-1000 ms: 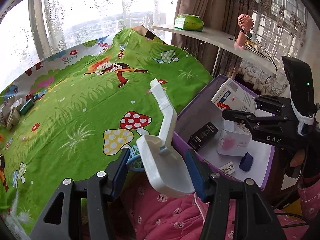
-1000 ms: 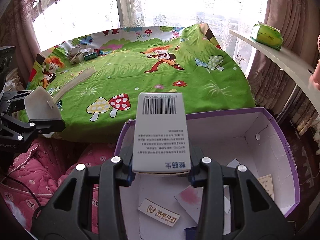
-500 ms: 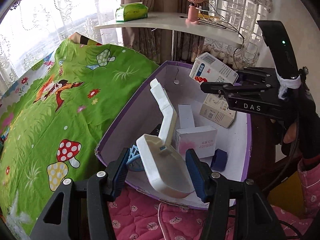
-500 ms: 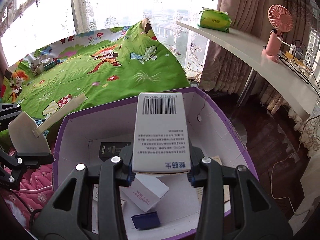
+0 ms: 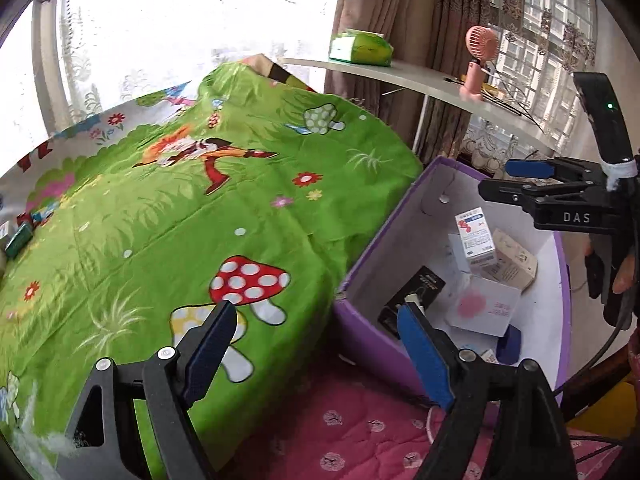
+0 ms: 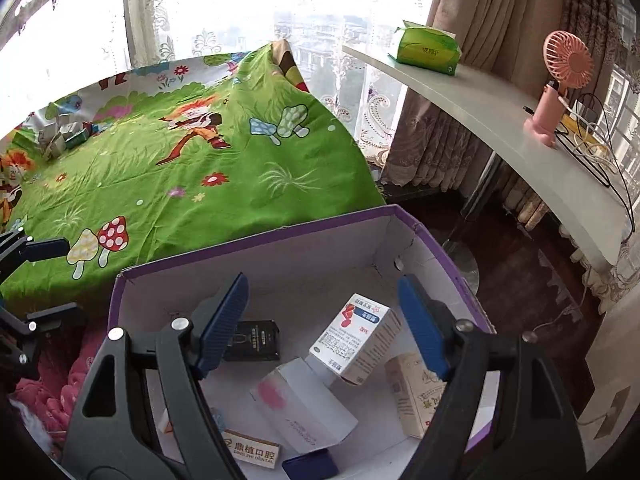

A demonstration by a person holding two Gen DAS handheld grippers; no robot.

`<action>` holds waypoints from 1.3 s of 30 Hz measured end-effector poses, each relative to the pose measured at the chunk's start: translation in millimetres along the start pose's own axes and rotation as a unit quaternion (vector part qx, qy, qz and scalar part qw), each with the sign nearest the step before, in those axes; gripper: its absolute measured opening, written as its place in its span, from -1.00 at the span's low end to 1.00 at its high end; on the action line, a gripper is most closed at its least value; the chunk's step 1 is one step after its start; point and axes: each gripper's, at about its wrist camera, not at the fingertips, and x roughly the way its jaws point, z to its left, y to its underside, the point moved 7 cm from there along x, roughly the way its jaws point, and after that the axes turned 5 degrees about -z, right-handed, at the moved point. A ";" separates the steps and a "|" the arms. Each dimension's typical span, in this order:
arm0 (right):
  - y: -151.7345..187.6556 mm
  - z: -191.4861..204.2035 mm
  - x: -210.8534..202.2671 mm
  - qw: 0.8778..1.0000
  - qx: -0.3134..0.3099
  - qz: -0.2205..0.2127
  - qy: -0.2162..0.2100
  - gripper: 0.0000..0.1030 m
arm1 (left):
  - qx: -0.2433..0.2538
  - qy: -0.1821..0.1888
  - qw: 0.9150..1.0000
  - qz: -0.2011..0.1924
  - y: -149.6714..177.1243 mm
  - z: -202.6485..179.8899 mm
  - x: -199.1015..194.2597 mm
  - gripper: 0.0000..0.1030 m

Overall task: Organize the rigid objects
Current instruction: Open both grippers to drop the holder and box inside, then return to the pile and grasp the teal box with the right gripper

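Note:
A purple box (image 6: 256,246) with white inside stands beside the bed; it also shows in the left wrist view (image 5: 362,336). In it lie a white medicine box with a red and blue label (image 6: 354,344), a white box with a pink patch (image 6: 302,410), a black box (image 6: 256,340), a beige box (image 6: 412,394) and a dark blue case (image 6: 310,466). My right gripper (image 6: 324,322) is open and empty above the box. My left gripper (image 5: 316,354) is open and empty over the bed edge by the box's left wall. The white hinged case is not visible.
The bed carries a green cartoon sheet (image 5: 180,220), with several small boxes at its far left (image 6: 64,136). A pink quilt (image 5: 360,432) lies below. A white shelf (image 6: 500,120) holds a green tissue pack (image 6: 426,50) and a pink fan (image 6: 560,84).
My right gripper opened and dropped the white medicine box into the purple box. My left gripper opened and no longer holds the white hinged case, and it swung back left toward the bed.

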 end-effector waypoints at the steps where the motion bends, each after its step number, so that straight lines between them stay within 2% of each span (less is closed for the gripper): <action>1: -5.2 22.0 6.2 1.000 -0.020 0.002 -0.014 0.57 | -0.015 -0.033 0.999 -0.002 5.9 31.0 -3.3 0.62; 3: -15.2 69.5 20.2 0.997 -0.060 0.005 -0.044 0.59 | -0.052 -0.093 0.994 -0.007 17.7 92.3 -12.9 0.62; 5: -24.1 124.2 34.6 0.992 -0.101 0.010 -0.080 0.59 | -0.086 -0.150 0.985 -0.009 31.8 150.9 -28.6 0.63; 8: -35.7 206.3 55.5 0.978 -0.164 0.010 -0.130 0.60 | -0.137 -0.222 0.965 -0.013 51.3 233.5 -51.3 0.63; 12: -51.3 302.6 84.1 0.956 -0.232 0.002 -0.182 0.60 | -0.189 -0.307 0.933 0.007 79.9 327.9 -72.7 0.64; 17: -68.9 386.0 128.7 0.938 -0.249 0.036 -0.239 0.60 | -0.257 -0.360 0.896 0.029 120.4 397.7 -89.0 0.64; 20: -79.9 415.8 154.8 0.933 -0.251 0.058 -0.253 0.60 | -0.321 -0.343 0.882 0.031 138.7 411.8 -93.0 0.68; 22: -91.6 432.1 167.6 0.928 -0.251 0.056 -0.270 0.62 | -0.330 -0.345 0.878 0.032 140.3 412.9 -93.6 0.71; 24: -105.3 449.0 183.5 0.924 -0.256 0.055 -0.279 0.67 | -0.330 -0.350 0.876 0.036 139.2 411.5 -91.0 0.85; 27: -127.9 479.3 207.7 0.913 -0.270 0.052 -0.301 0.75 | -0.334 -0.340 0.878 0.041 138.5 412.0 -85.7 1.00; 32: -159.1 536.5 239.8 0.879 -0.323 0.040 -0.348 0.83 | -0.333 -0.341 0.878 0.041 138.2 412.0 -85.1 1.00; 37: -197.4 575.2 283.2 0.865 -0.339 0.040 -0.368 0.89 | -0.334 -0.341 0.878 0.041 137.8 412.1 -85.0 1.00; 39: -207.0 587.9 294.1 0.854 -0.347 0.035 -0.385 0.92 | -0.334 -0.340 0.878 0.041 137.6 411.6 -84.9 1.00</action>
